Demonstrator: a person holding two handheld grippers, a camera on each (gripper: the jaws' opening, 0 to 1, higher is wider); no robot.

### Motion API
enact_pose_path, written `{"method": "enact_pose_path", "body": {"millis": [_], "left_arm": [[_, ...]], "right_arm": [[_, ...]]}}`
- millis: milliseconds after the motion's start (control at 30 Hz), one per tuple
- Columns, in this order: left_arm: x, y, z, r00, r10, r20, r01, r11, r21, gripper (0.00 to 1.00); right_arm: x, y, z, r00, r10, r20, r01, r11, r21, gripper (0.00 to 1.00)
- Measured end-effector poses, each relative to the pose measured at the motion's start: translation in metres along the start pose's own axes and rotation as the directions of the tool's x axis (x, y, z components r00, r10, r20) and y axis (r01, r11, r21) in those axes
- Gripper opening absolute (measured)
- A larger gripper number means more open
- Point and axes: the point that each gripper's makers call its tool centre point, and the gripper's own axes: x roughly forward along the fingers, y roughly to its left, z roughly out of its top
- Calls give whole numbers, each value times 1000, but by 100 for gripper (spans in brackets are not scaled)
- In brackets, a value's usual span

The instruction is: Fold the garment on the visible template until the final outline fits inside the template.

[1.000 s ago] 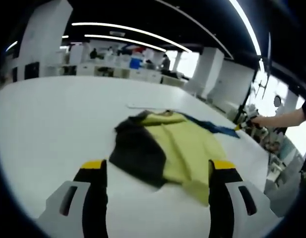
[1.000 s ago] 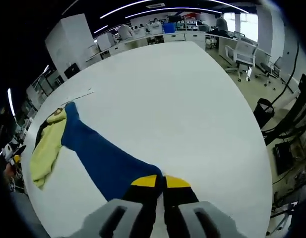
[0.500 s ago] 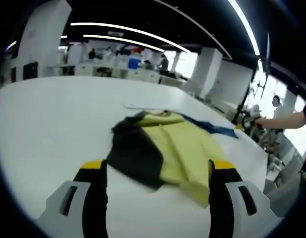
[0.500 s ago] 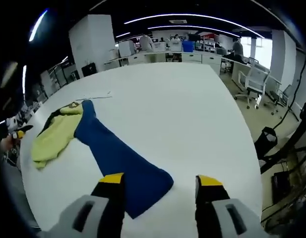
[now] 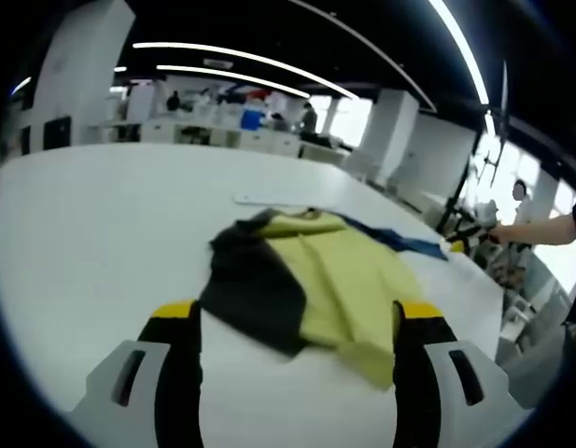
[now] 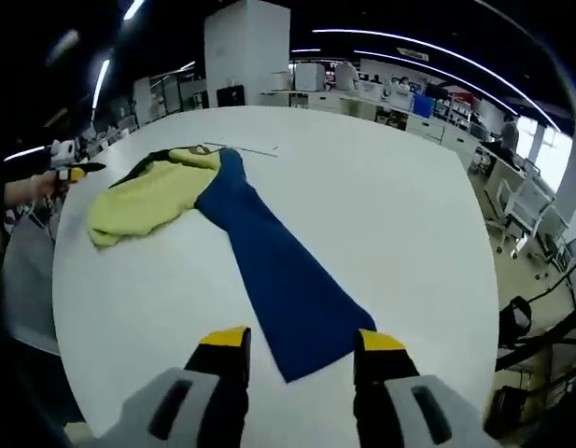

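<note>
A: On the white table [image 5: 91,224], what is lying in front of the left gripper [image 5: 294,324]?

B: The garment [image 5: 316,271] is lying there, a yellow body with a dark sleeve [image 5: 250,285] spreading toward the camera's left. The left gripper's jaws are standing wide apart over the table, holding nothing, with the near hem of the garment showing between them.

A: And the blue part?

B: In the left gripper view a blue sleeve [image 5: 400,241] is trailing off behind the yellow cloth toward the right. In the right gripper view that same blue sleeve [image 6: 273,271] is stretching as a long flat band from the yellow body [image 6: 147,196] down toward the right gripper [image 6: 298,345].

A: Is the right gripper gripping it?

B: No. Its jaws are gaping, and the sleeve's cuff end is lying flat on the table between the two yellow tips, apparently untouched by either.

A: Is anything else sitting on the table?

B: A thin pale line [image 6: 245,147] is running across the table just past the garment's collar end; I cannot tell what it is. In the left gripper view a similar pale strip [image 5: 269,200] is lying just behind the collar.

A: Are the grippers seeing each other?

B: Yes. The right gripper [image 5: 460,241] is showing at the right edge of the left gripper view, with a person's arm [image 5: 540,229] behind it. The left gripper [image 6: 68,166] is showing at the left of the right gripper view, well apart from the yellow cloth.
</note>
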Motion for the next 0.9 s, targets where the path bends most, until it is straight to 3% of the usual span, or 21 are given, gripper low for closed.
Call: {"method": "enact_pose_path", "body": {"millis": [133,333,467,700,900], "left_arm": [[1,0,0,1000,-1,0,1,1000,-2,81],[1,-1,-1,1000,-2,0,2,1000,-5,81],[0,0,-2,1000,2,-2,-2,1000,-7,81],[-2,2,-3,1000,8,-4,-8,1000,-10,81],[0,0,-3,1000,6,0,-6,1000,-14,80]], "right_arm": [[5,8,-9,999,21,-40,-22,1000,-18,29],[7,12,-14,997,12,-70,-13,1000,-4,22],[6,14,-16,997,14,-73,-11,999,47,21],[5,14,-17,997,4,-81,0,999,46,15],[5,13,-19,994,-37,-102,32,998,-50,7]]}}
